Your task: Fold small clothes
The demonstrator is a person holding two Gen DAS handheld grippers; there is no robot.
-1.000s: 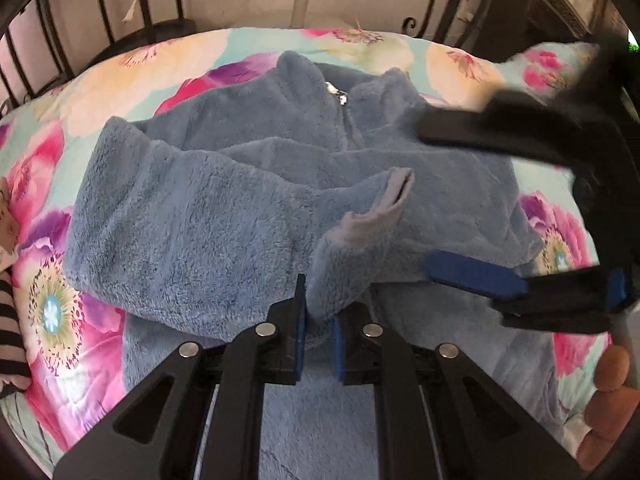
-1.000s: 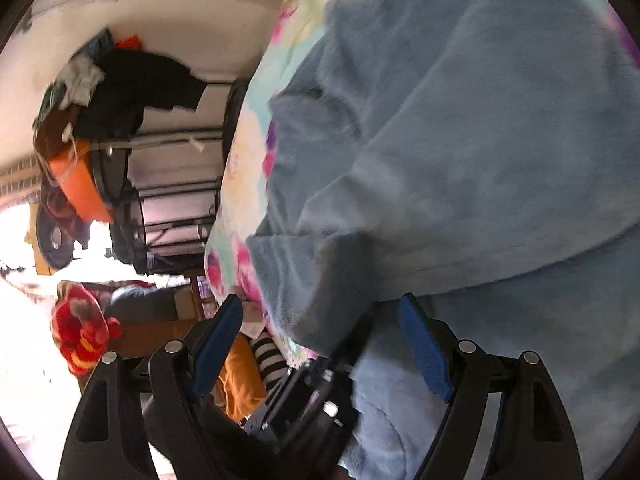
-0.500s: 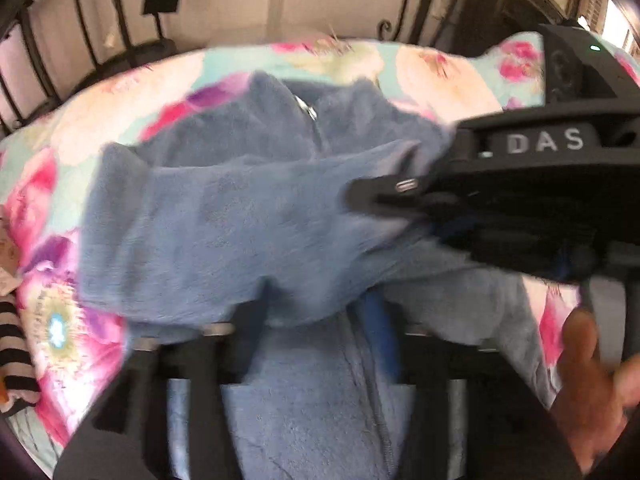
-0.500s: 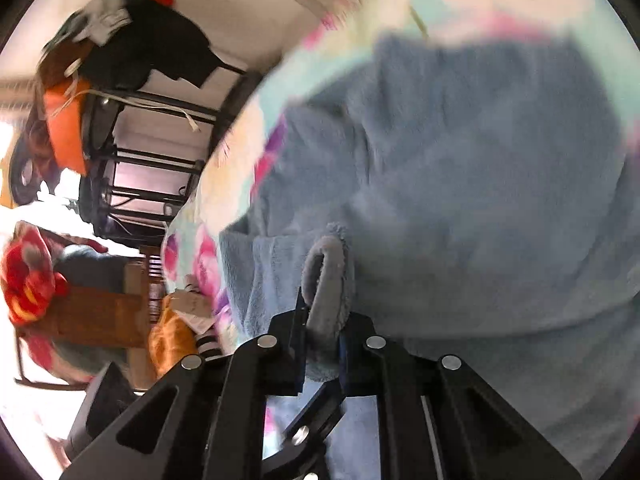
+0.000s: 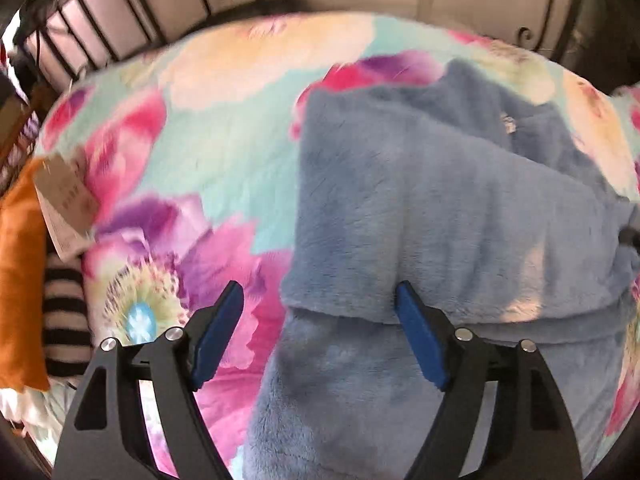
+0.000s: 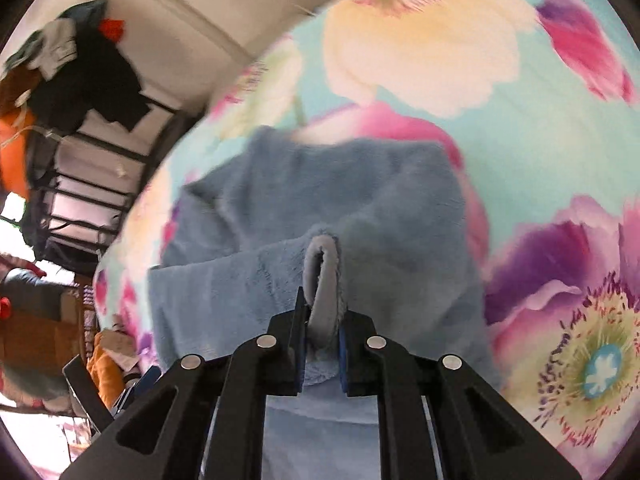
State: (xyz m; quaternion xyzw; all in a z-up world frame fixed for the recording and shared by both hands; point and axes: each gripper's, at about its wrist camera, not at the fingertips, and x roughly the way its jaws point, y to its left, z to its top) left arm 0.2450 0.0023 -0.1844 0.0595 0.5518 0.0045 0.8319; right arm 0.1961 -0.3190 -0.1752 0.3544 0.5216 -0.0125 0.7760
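Observation:
A fluffy blue fleece jacket [image 5: 440, 208] lies on a floral bedspread [image 5: 208, 152], one sleeve folded across its body. My left gripper [image 5: 320, 328] is open and empty, low over the jacket's left edge. My right gripper [image 6: 320, 340] is shut on the sleeve cuff [image 6: 322, 280], whose grey lining stands up between the pads; the rest of the jacket [image 6: 320, 200] lies beyond it.
An orange garment [image 5: 20, 280], a striped item [image 5: 64, 320] and a paper tag [image 5: 64, 204] lie at the bed's left edge. A black metal bed frame [image 5: 120, 12] runs behind. Clothes hang on a rack [image 6: 80, 72].
My left gripper let go of the sleeve, opened and shifted left. My right gripper closed on the sleeve cuff and carried it across the jacket.

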